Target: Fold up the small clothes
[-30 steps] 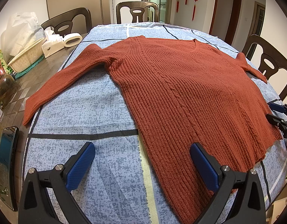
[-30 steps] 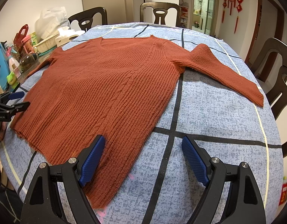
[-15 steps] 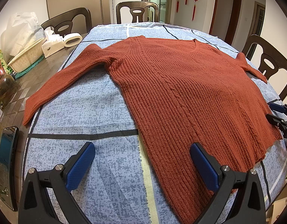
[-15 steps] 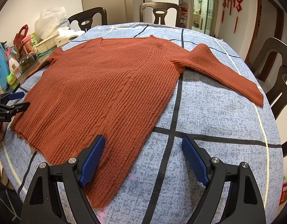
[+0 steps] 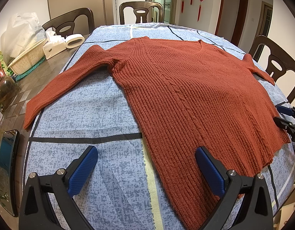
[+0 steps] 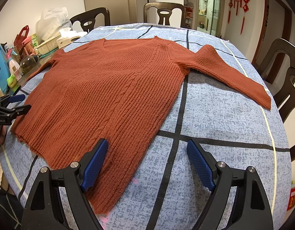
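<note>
the left gripper point(image 5: 146, 165) hangs low at the near edge of the table, its blue fingers point(image 5: 83, 169) spread wide and holding nothing. its right finger sits over the hem corner of the sweater point(image 5: 195, 99), the left one over bare blue tablecloth point(image 5: 86, 118). the right gripper point(image 6: 145, 162) is likewise spread and empty, its left finger over the opposite hem corner and its right finger over the cloth.

the rust-red ribbed sweater lies flat and face up on the cloth, hem toward both grippers, v-neck pointing away toward the far chair point(image 5: 140, 12). its long axis from hem to collar runs away from the grippers; both sleeves stretch out sideways, the left cuff reaching past the cloth's edge.

left of the cloth stand a basket point(image 5: 27, 59), a tissue box point(image 5: 52, 46) and a tape roll point(image 5: 74, 41).
</note>
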